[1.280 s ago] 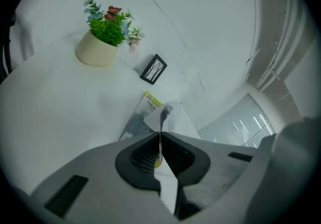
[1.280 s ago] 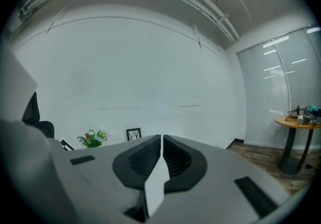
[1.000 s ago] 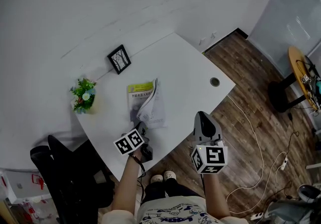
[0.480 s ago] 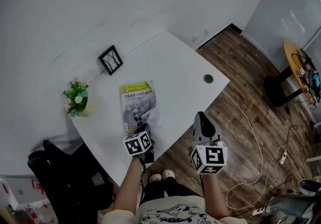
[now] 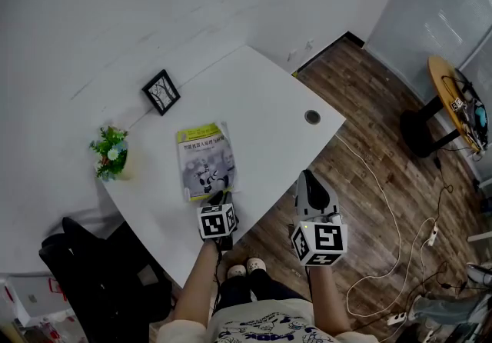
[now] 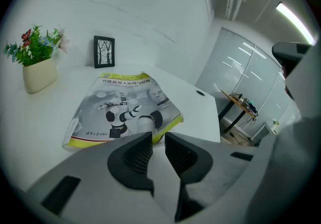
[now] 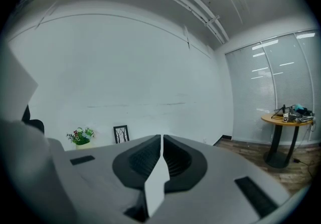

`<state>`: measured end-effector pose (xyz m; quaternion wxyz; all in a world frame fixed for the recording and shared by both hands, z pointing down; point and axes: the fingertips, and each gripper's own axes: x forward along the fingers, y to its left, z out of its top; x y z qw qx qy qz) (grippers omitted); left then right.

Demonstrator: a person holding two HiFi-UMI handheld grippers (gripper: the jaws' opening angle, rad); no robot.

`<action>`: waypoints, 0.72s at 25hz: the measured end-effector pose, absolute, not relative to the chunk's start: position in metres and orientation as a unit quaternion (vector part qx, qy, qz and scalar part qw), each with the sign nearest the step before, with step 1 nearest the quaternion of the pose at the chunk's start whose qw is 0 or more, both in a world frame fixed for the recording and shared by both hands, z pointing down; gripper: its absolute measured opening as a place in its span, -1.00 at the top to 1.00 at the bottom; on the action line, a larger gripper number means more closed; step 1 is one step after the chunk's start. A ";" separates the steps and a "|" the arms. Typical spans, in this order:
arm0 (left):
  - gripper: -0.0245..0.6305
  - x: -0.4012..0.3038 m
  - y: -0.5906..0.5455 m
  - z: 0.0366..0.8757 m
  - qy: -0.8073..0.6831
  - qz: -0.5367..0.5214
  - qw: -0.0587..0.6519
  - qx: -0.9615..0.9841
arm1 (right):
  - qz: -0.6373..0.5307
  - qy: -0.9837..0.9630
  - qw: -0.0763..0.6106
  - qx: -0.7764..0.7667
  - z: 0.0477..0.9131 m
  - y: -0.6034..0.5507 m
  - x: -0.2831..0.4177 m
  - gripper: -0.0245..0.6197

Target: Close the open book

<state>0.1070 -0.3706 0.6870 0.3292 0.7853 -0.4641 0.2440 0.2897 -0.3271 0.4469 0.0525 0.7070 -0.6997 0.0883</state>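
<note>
Left gripper (image 6: 158, 136) righted (fingers (image 6: 135, 155) parting, empty)

- The book (image 5: 204, 161) is lying closed and flat, with its front cover facing up.
- Its cover is showing a white robot on grey, with yellow bands along two opposite edges.
- It is sitting on the white table (image 5: 261, 103), near the edge closest to the person.

Framed picture (image 5: 161, 91) near potted flowers (image 5: 110, 152) on white table (image 5: 269, 95); perhaps a black chair (image 5: 84, 257)

Near corner of book (image 6: 120, 107) (left gripper view) behind left tongs (image 6: 158, 142)
</note>
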 end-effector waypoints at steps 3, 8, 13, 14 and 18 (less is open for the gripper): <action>0.73 0.109 -0.369 0.686 -0.460 0.257 0.318 0.788 | 0.087 -0.700 0.052 0.707 0.445 -0.326 0.289 0.81; 0.69 0.109 -0.367 0.680 -0.464 0.254 0.312 0.790 | 0.086 -0.704 0.051 0.703 0.443 -0.325 0.284 0.81; 0.63 0.114 -0.363 0.665 -0.447 0.229 0.322 0.803 | 0.086 -0.711 0.047 0.696 0.438 -0.325 0.277 0.81; 0.62 0.115 -0.363 0.661 -0.444 0.225 0.321 0.806 | 0.086 -0.714 0.046 0.694 0.436 -0.325 0.274 0.81; 0.61 0.111 -0.364 0.633 -0.447 0.200 0.300 0.818 | 0.078 -0.723 0.039 0.686 0.427 -0.326 0.264 0.81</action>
